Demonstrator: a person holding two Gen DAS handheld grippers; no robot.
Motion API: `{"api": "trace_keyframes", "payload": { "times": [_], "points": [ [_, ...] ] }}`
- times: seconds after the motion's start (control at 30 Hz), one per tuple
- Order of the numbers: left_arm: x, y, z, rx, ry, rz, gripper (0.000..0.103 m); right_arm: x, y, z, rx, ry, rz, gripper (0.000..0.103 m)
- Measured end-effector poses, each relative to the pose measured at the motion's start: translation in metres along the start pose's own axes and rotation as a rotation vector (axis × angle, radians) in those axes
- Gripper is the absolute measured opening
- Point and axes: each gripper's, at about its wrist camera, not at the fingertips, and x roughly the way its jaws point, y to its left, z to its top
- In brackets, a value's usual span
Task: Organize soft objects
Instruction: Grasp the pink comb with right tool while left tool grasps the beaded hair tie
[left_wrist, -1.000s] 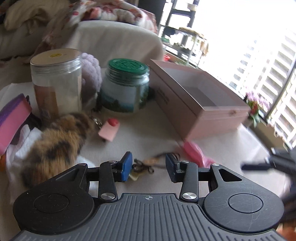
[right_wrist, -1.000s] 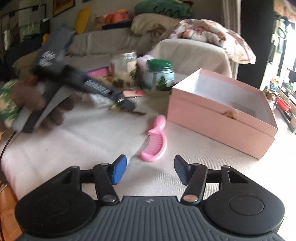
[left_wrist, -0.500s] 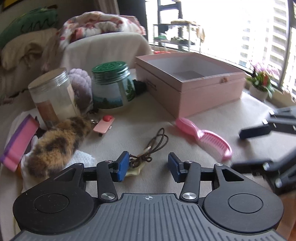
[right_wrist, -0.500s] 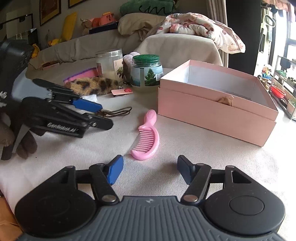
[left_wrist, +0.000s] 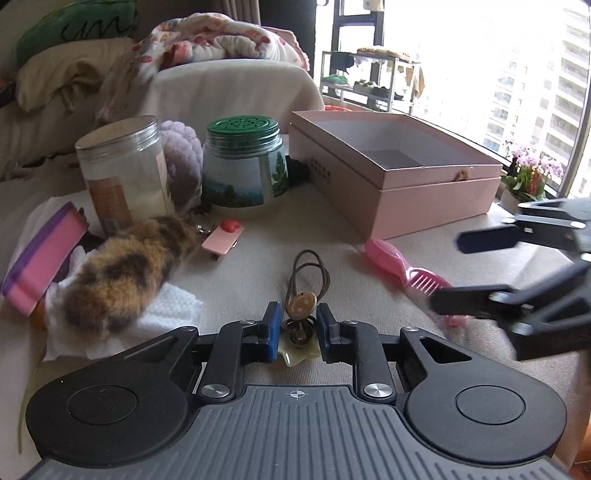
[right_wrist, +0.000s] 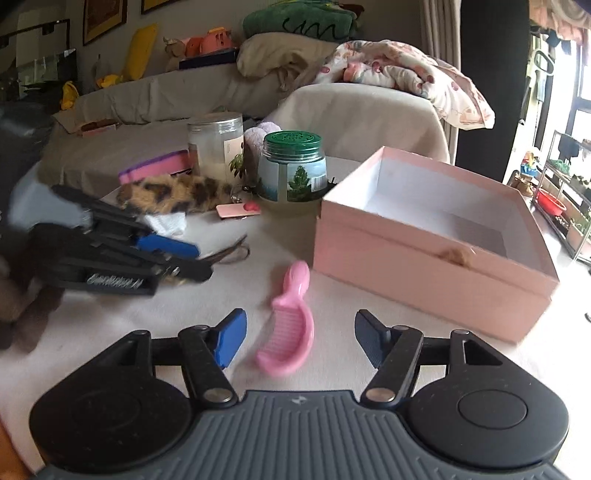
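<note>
Hair ties with charms, mid-table before the pink box. Left gripper fingers narrowed around the charm end, contact unclear. Pinch fully before lifting. Right gripper spread wide over the pink comb, untouched.

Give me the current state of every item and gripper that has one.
Left gripper: nearly shut around the brown hair tie with charms, contact unclear.
Right gripper: open, straddling the pink plastic comb, which lies flat.
Pink cardboard box: open, lidless.
Green-lidded glass jar: closed, upright.
Clear plastic jar: closed, upright.
</note>
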Motion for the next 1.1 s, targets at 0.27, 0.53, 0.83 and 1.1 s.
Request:
{"api": "trace_keyframes", "payload": {
  "times": [0.27, 0.53, 0.83, 1.1],
  "points": [
    [-0.004, -0.005, -0.001, 0.008, 0.001, -0.001, 0.024, 0.011, 0.0, 0.006, -0.023, 0.06, 0.003, 0.025],
    [-0.036, -0.037, 0.003, 0.072, -0.027, -0.061, 0.024, -0.064, -0.009, -0.002, -0.03, -0.044, -0.034, 0.025],
    [-0.08, -0.092, 0.059, 0.155, -0.173, -0.18, 0.024, -0.15, -0.04, 0.003, 0.024, -0.278, -0.15, 0.025],
    [-0.047, -0.102, 0.157, 0.079, -0.315, -0.214, 0.027, -0.144, -0.068, -0.007, 0.13, -0.303, -0.179, 0.025]
  ]
}}
